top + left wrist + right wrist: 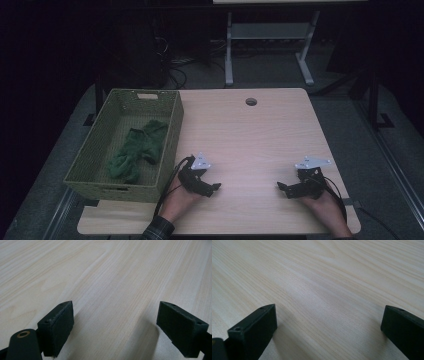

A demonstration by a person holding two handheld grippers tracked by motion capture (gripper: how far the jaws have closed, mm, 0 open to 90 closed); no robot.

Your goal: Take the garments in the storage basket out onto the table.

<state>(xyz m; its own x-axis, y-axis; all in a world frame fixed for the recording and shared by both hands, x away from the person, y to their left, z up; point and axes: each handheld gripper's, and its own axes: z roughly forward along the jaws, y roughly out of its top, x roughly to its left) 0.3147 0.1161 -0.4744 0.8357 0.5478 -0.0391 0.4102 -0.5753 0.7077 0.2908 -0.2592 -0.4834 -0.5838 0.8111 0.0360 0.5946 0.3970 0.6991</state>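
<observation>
**Mia:** Where is the green cloth?

**Ben:** It lies crumpled inside the woven basket, at the left side of the table. Nothing is holding it.

**Mia:** And the two tongs?

**Ben:** The left gripper rests low on the table, just beside the basket's near corner. Its jaws stand wide apart with only bare wood between them. The right gripper sits well apart from it, near the right edge, also spread wide and holding nothing.

**Mia:** What could go wrong?

**Ben:** The basket wall is tall. If the person's left hand reaches straight across, the gripper could bump the wall and push the basket off the edge. The cloth is soft and bunched, too. A pinch on a loose fold might slip, and the cloth would drop back.
</observation>
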